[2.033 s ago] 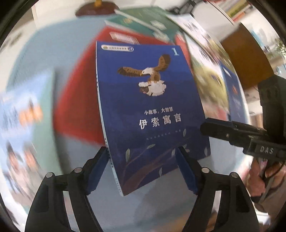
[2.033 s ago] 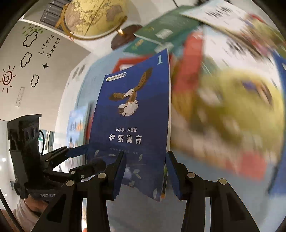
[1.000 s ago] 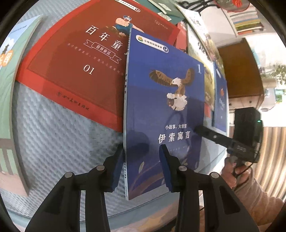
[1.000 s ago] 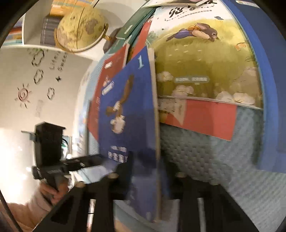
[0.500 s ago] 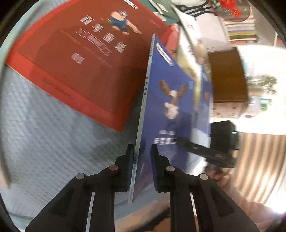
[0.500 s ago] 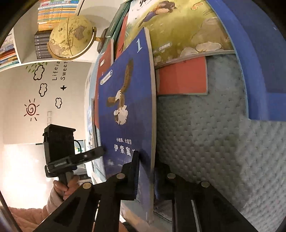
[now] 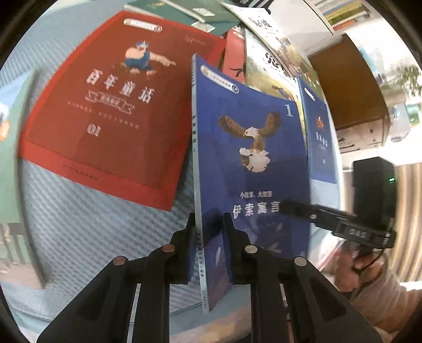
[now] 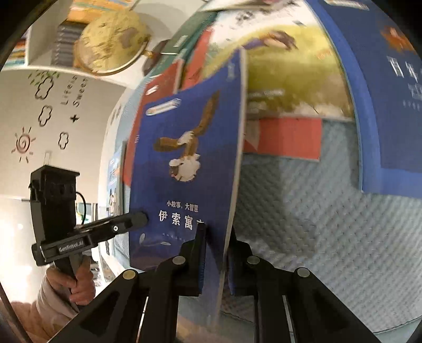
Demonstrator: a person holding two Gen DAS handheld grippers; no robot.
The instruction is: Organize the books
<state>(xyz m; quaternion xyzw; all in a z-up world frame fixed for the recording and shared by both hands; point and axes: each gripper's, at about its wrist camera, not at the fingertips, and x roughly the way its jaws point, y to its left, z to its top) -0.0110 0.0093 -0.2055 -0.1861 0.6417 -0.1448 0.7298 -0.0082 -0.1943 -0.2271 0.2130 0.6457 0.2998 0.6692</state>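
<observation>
Pinching the blue eagle book point(image 7: 250, 168) at its spine edge, the left gripper point(image 7: 208, 253) now has both pads pressed flat on the cover, where a second ago they stood apart on either side of it; the right gripper point(image 8: 216, 261) likewise clamps the opposite long edge of the same book, after being blurred and looser a second before. The book has come up off the desk point(image 7: 87, 237) and is held between the two grippers above the other books, its eagle cover facing both cameras. Compared with two seconds ago, the red book point(image 7: 105, 105) fills more of the left view and its title is readable. The left wrist view alone shows that red book lying flat on the desk, green books point(image 7: 184, 10) beyond it, a second blue book point(image 7: 320, 137) at the right, and a brown cabinet point(image 7: 348, 87). It also shows the person's hand point(image 7: 353, 269) holding the right gripper's handle. Only the right wrist view shows a globe point(image 8: 110, 42) on a white shelf, cloud and sun decals point(image 8: 23, 143) on the wall, a yellow-green picture book point(image 8: 295, 79) over a red one, and the hand point(image 8: 76, 285) on the left gripper's handle. The desk carries a pale blue quilted mat point(image 8: 316, 237).
</observation>
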